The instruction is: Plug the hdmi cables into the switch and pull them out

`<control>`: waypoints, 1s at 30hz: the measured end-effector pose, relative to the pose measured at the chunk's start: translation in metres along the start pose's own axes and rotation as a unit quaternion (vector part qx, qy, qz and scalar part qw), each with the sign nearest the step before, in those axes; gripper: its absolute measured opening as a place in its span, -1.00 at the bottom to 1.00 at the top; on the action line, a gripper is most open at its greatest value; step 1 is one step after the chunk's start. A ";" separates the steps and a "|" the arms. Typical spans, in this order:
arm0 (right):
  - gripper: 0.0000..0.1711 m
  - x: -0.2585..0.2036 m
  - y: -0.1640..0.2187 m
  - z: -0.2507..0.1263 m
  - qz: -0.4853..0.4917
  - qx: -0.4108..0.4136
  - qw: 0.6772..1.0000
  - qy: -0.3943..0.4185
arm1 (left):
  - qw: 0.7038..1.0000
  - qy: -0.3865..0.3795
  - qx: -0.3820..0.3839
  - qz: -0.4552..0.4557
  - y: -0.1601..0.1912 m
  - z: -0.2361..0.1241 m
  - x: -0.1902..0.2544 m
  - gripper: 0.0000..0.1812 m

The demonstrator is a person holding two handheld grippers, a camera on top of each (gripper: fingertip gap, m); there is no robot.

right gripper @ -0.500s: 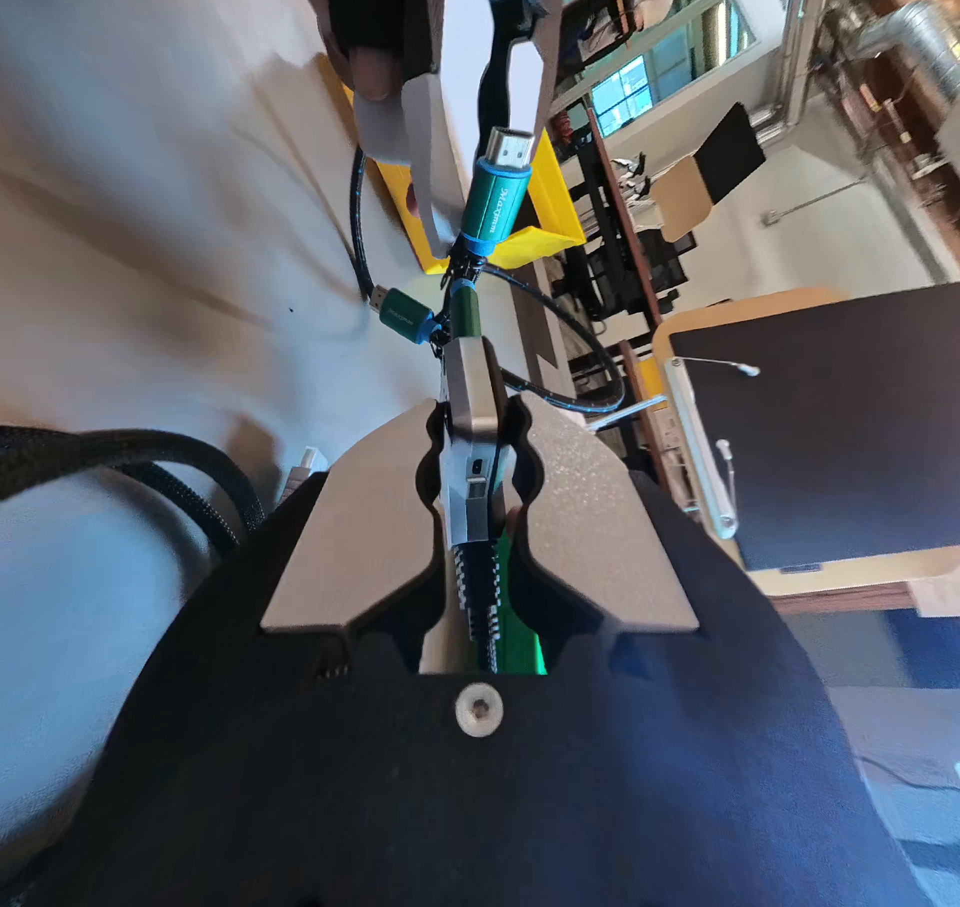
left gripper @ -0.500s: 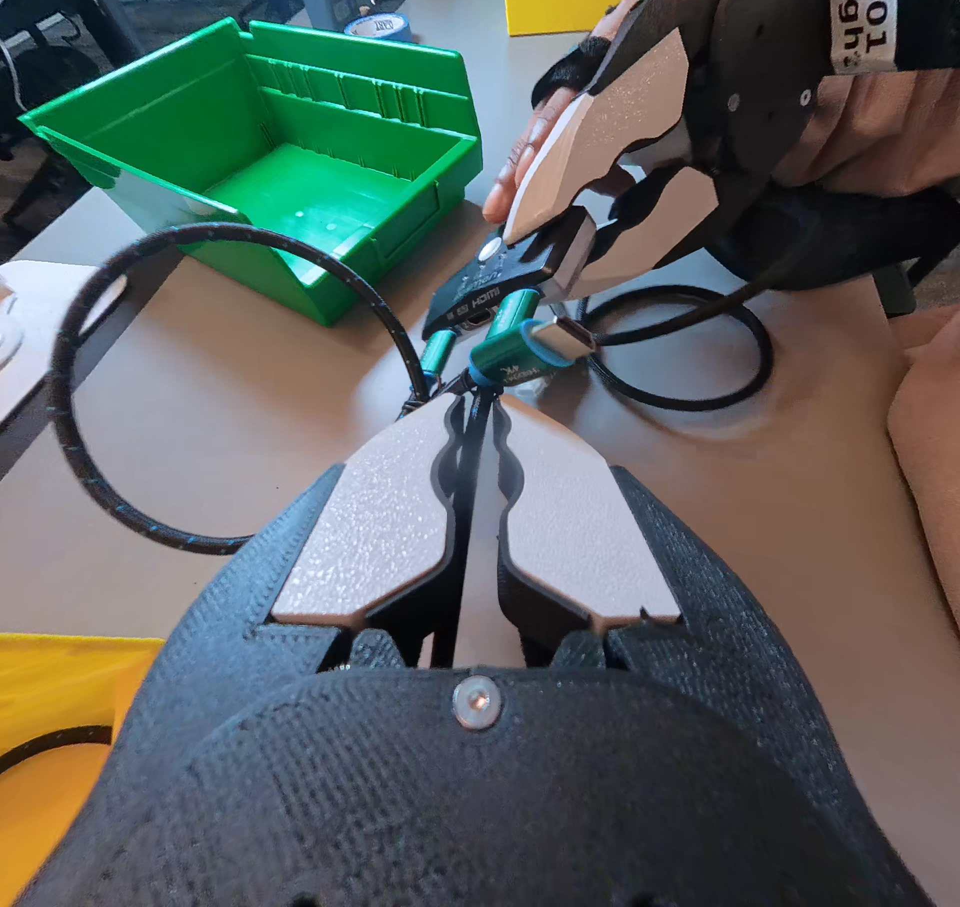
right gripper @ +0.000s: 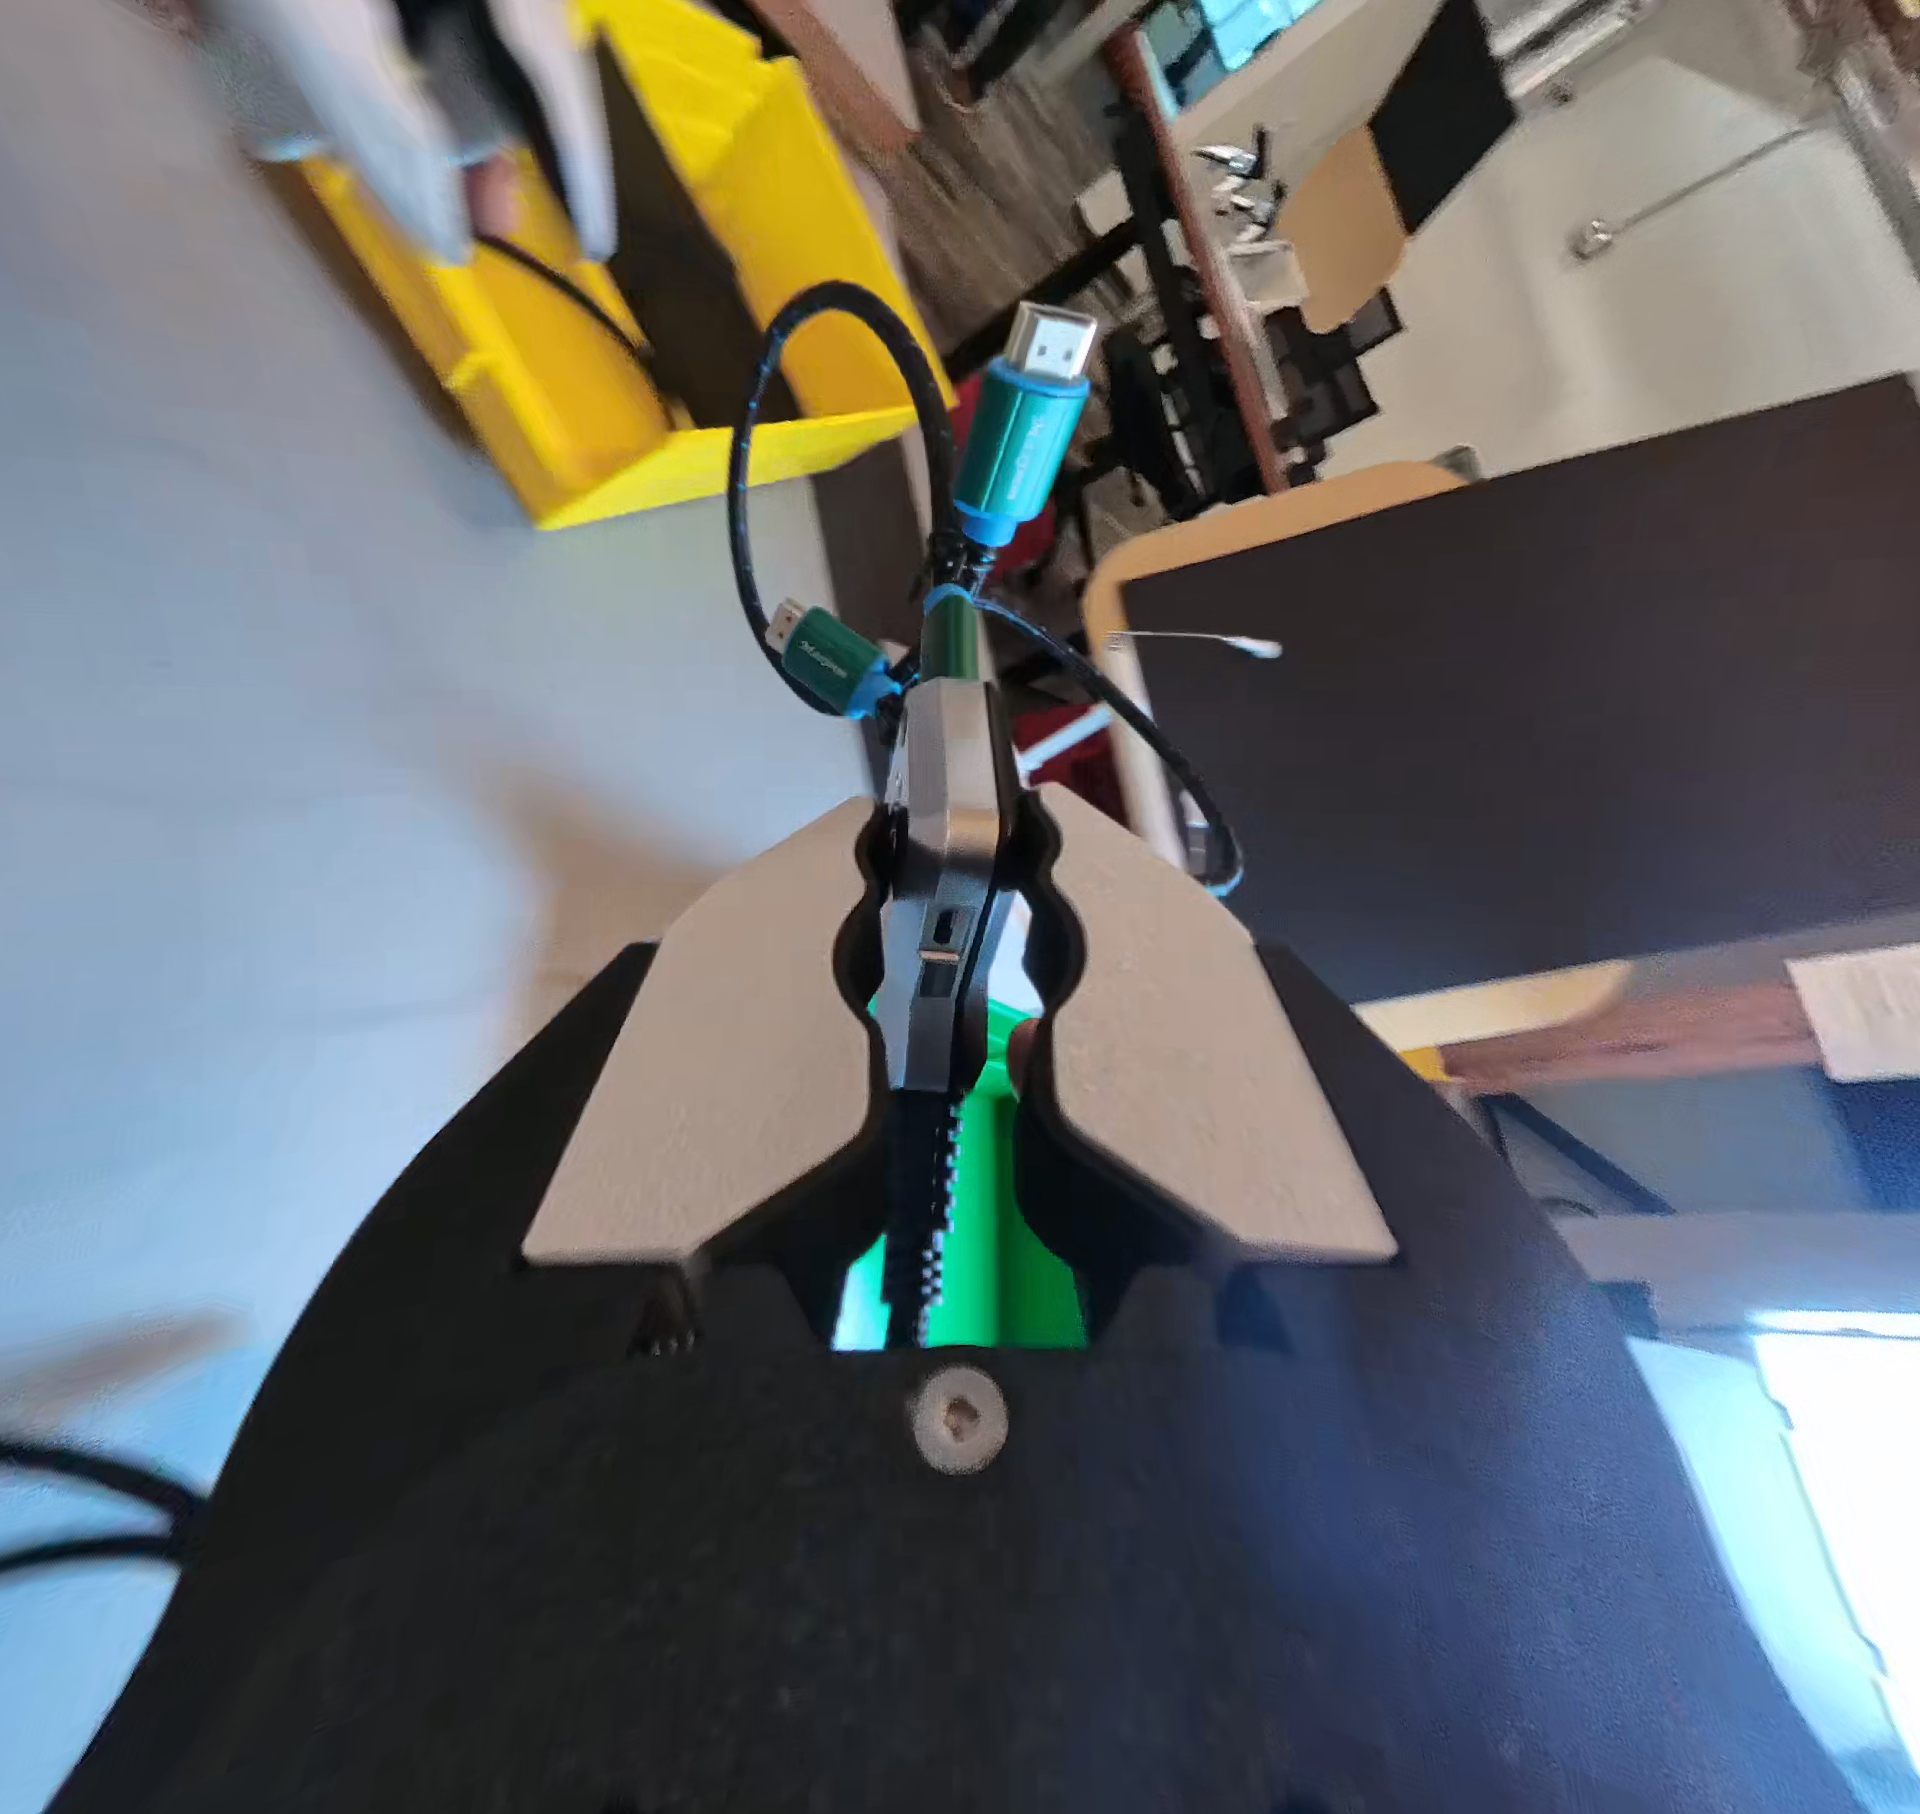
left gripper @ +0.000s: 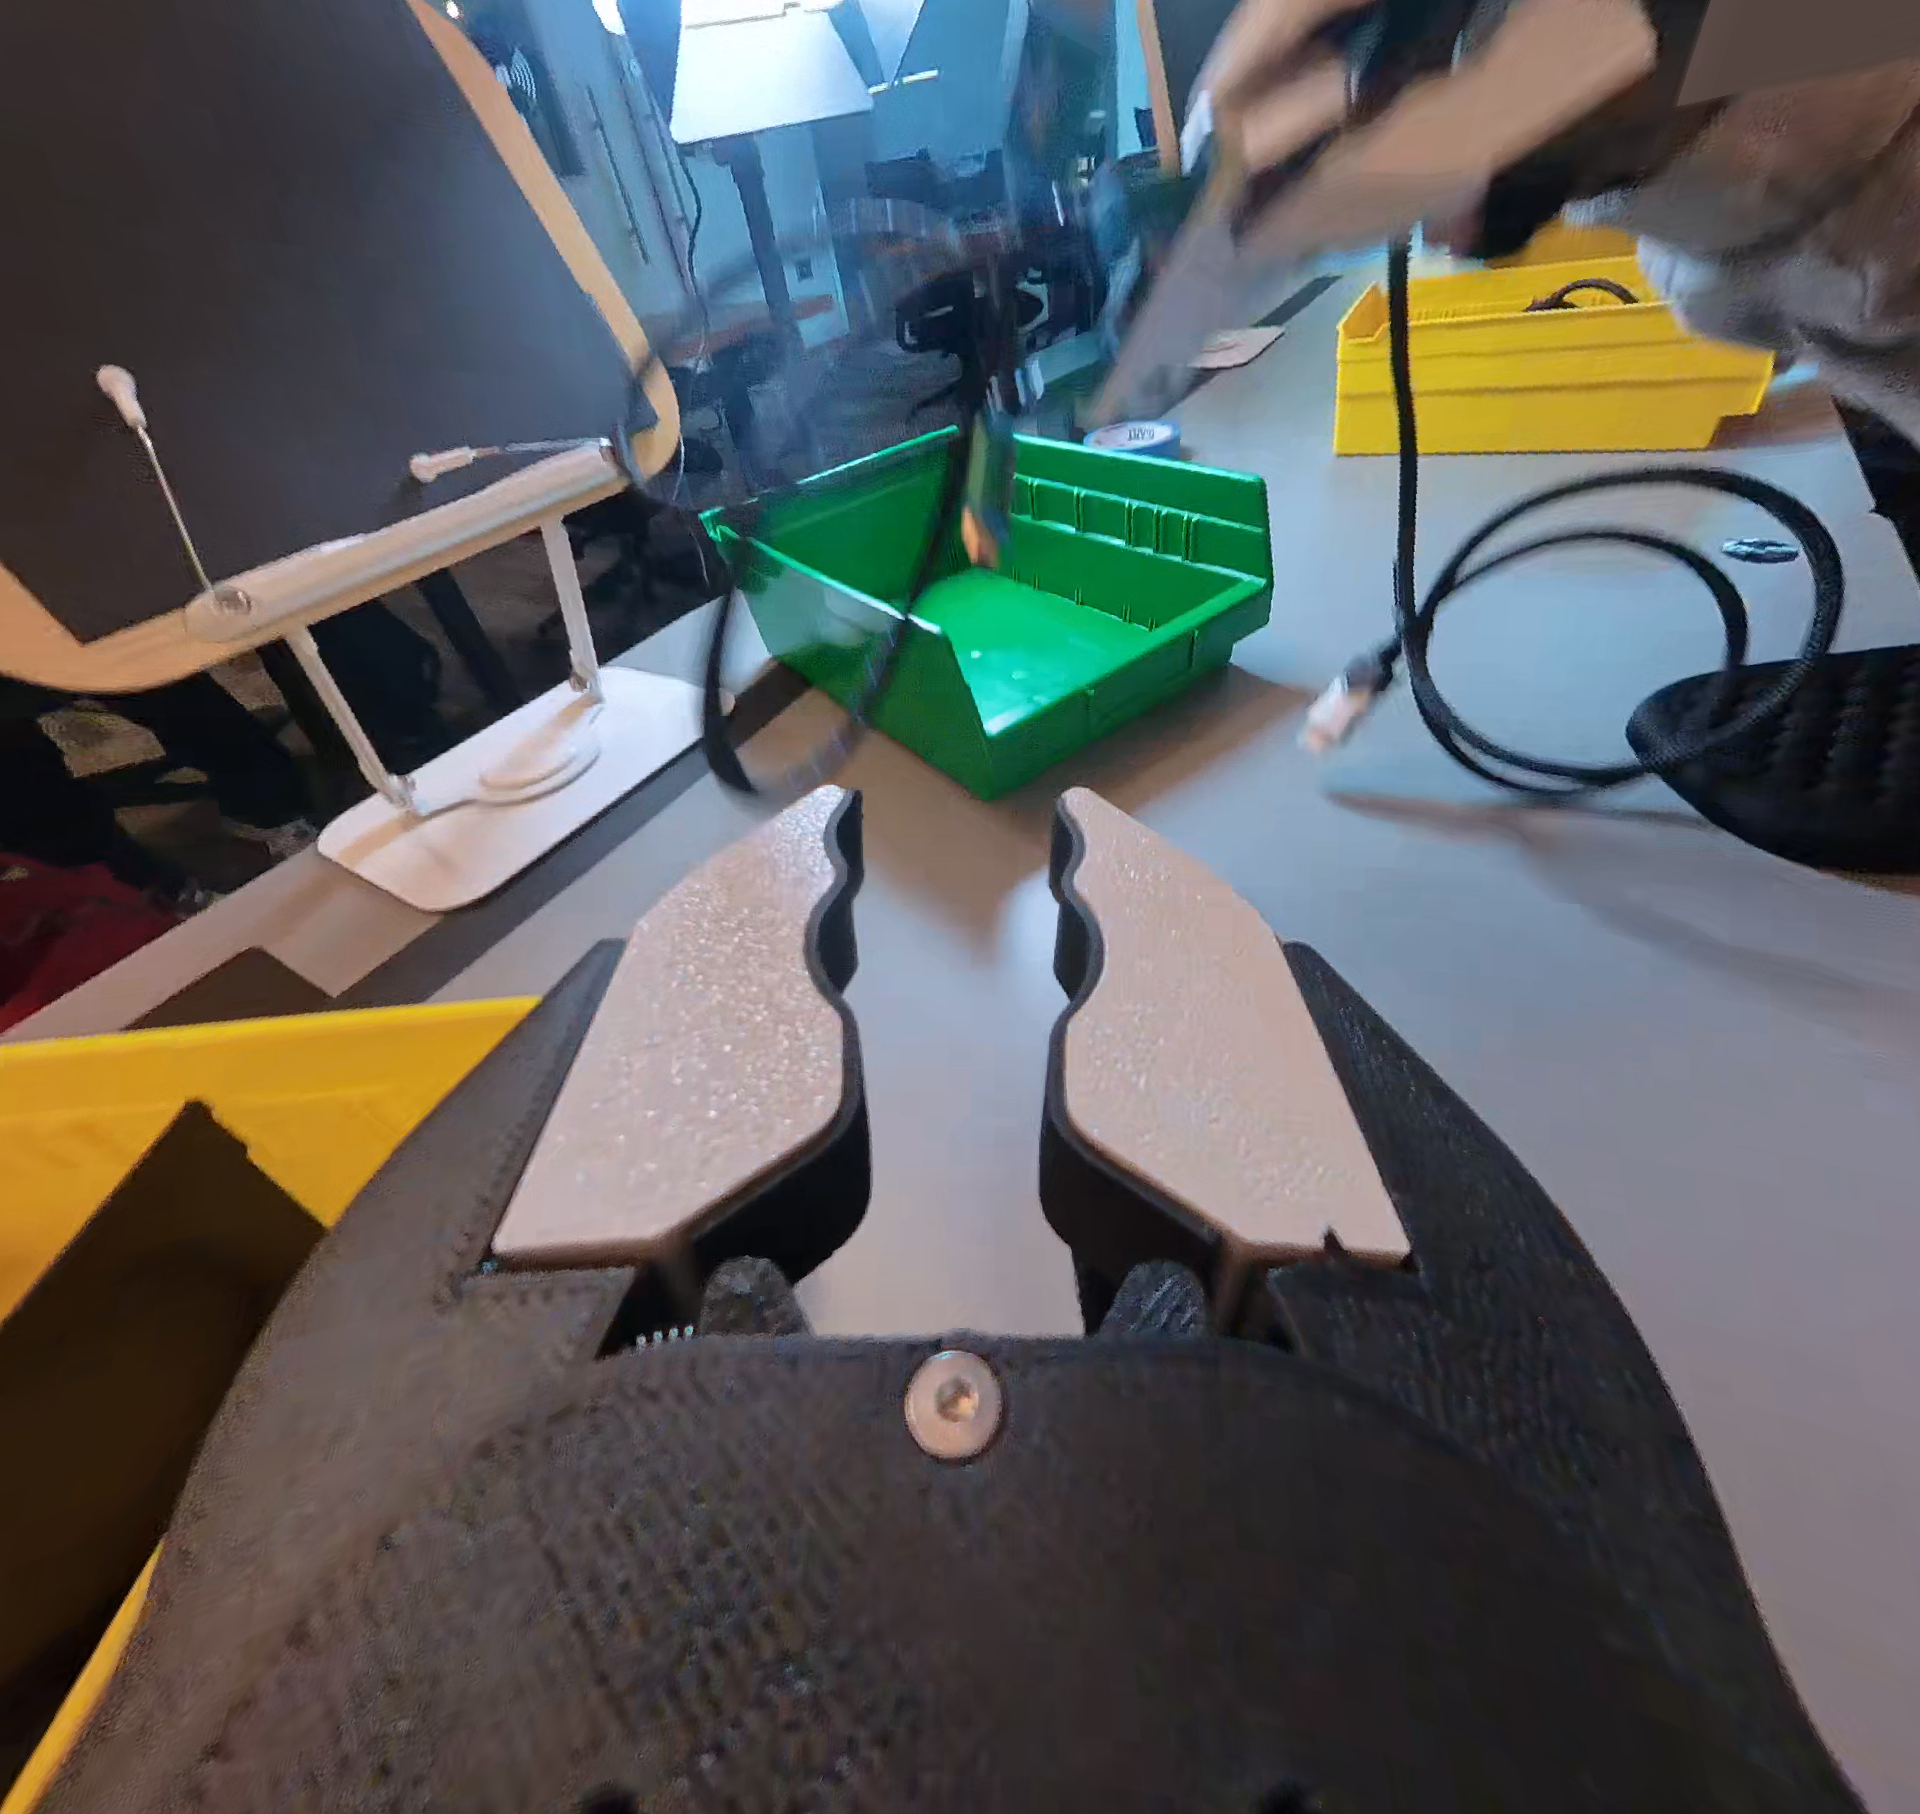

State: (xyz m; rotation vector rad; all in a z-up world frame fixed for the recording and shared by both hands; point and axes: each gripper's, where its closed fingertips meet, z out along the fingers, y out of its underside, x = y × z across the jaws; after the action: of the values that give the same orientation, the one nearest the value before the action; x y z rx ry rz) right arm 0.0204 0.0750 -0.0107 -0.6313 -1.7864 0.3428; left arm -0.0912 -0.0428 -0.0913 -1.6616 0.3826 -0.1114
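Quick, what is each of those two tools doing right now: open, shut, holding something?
Left tool: open, holding nothing.
Right tool: shut on the grey switch, with an HDMI cable hanging from it.

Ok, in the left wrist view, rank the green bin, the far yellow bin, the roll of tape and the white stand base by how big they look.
1. Green bin, largest.
2. Far yellow bin and white stand base: they look alike, and the base sits nearer the camera, so I won't rank them.
3. Roll of tape, smallest, partly hidden behind the green bin.

Green bin [left gripper: 1039,642] on table [left gripper: 1351,985]; yellow bin [left gripper: 1538,382] behind.
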 end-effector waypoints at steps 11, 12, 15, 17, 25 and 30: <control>-0.74 0.221 0.011 0.002 0.008 -0.072 0.968 0.240 | 0.997 0.027 -0.076 -0.007 0.075 -0.006 0.014 -0.55; -0.74 0.234 0.013 0.005 0.012 -0.062 0.963 0.264 | 0.996 0.028 -0.083 -0.001 0.079 -0.005 0.016 -0.55; -0.74 0.264 0.035 0.014 0.033 -0.032 0.937 0.345 | 0.994 0.037 -0.102 0.013 0.090 -0.001 0.023 -0.55; -0.74 0.263 0.066 0.023 0.061 -0.024 0.921 0.385 | 0.993 0.041 -0.112 0.026 0.094 0.001 0.027 -0.55; -0.75 0.126 0.235 0.053 0.202 -0.186 0.885 0.377 | 0.992 0.037 -0.109 0.060 0.092 -0.001 0.030 -0.58; -0.76 0.067 0.259 0.059 0.192 -0.314 0.890 0.268 | 0.989 0.045 -0.124 0.062 0.100 0.003 0.034 -0.58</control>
State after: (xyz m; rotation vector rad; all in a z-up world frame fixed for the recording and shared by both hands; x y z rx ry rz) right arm 0.0140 0.3290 -0.1122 -1.4017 -1.2030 -0.1648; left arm -0.0764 -0.0583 -0.1944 -1.8765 0.5857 -0.0479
